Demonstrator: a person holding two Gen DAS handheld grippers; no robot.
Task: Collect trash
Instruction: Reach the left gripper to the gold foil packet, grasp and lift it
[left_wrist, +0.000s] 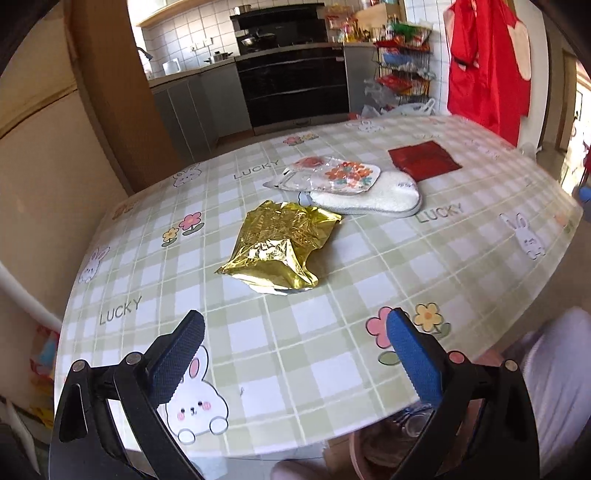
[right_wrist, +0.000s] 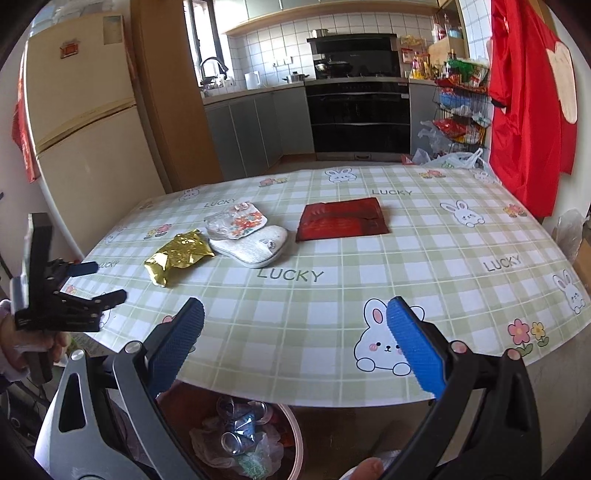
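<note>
The table (right_wrist: 369, 295) is covered with a green checked cloth, and four items are laid on it, read here from left to right in the right wrist view; the gold foil wrapper (right_wrist: 177, 254) lies nearest the left edge; the clear floral wrapper (right_wrist: 236, 221) rests partly on the white pad (right_wrist: 258, 245), the two touching; the red packet (right_wrist: 341, 223) lies flat, apart from the others. A bin (right_wrist: 243, 435) holding crushed cans and wrappers is seen below the near table edge.

Risks are judged as follows; the gold foil wrapper is crumpled and light, so it may be pushed along the smooth cloth instead of being pinched if the fingers are brought in too flat; the floral wrapper may be lifted together with the white pad, or the pad dragged, because they overlap; the flat red packet offers no raised edge and may be missed; a released item may fall beside the bin, since it is partly hidden under the table.

The left gripper (left_wrist: 295, 325) is held over the near table edge, short of the gold foil wrapper (left_wrist: 277, 247); its jaws are spread wide and nothing is held or touched. The right gripper (right_wrist: 295, 317) is likewise spread wide and empty, above the cloth.
</note>
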